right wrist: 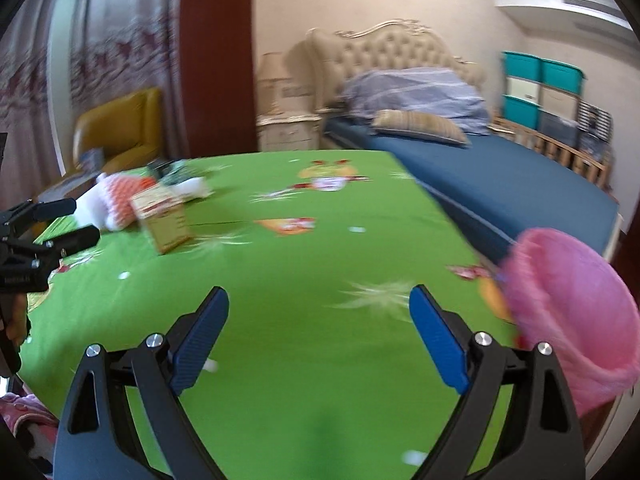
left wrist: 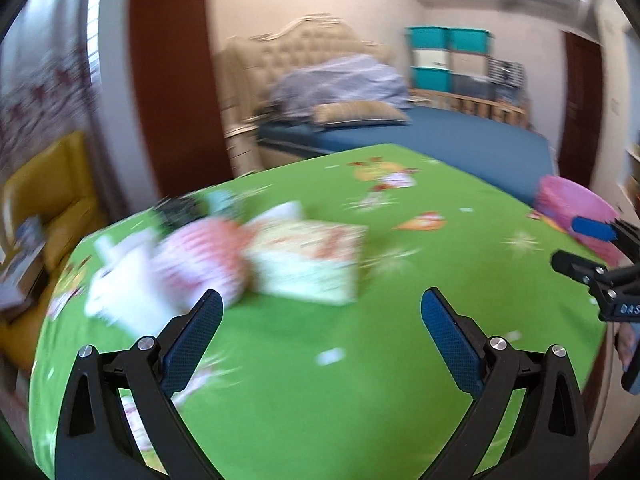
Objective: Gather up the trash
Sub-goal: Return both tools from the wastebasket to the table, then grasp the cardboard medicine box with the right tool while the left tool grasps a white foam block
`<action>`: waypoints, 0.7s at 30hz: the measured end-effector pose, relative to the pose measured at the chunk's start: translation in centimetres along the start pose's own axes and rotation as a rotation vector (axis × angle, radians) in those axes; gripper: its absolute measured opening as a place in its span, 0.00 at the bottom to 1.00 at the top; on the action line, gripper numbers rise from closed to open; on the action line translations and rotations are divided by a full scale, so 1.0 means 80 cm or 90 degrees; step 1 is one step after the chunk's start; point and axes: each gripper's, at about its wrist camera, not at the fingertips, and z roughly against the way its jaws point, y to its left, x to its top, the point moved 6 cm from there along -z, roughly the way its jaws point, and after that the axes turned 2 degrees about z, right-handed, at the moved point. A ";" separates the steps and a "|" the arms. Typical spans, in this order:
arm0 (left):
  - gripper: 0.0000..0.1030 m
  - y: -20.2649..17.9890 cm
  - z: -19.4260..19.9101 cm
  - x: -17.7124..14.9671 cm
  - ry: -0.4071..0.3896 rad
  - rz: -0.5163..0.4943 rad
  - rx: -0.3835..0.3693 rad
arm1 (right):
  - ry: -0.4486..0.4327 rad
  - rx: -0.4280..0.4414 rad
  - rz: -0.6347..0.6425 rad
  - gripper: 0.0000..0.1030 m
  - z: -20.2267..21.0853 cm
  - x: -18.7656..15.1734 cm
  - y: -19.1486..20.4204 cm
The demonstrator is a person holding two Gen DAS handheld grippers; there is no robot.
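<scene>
Both tongs angle downward over the green desk (right wrist: 300, 320). Left tongs (left wrist: 322, 312) and right tongs (right wrist: 319, 308) gape wide, empty. Trash pile (left wrist: 240, 256) ahead-left of left tongs; pink bin (right wrist: 572, 312) beside right tongs.

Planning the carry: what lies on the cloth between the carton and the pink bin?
Only bare green cloth lies between carton and pink bin, in the right wrist view.

The only legible lettering is "DAS", white on the black body of the right gripper (left wrist: 592, 246), at the right edge of the left wrist view. Print on the carton (left wrist: 308, 264) on the green tablecloth (left wrist: 320, 400) is blurred beyond reading.
</scene>
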 end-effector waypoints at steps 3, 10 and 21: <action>0.92 0.059 0.007 -0.013 0.011 0.049 0.051 | 0.024 0.033 0.015 0.86 -0.026 0.009 0.036; 0.92 0.149 0.009 -0.035 0.043 0.109 0.123 | 0.083 0.089 0.053 0.86 -0.095 0.038 0.101; 0.91 0.192 -0.004 -0.042 0.078 0.191 0.110 | 0.124 0.121 0.158 0.86 -0.171 0.084 0.184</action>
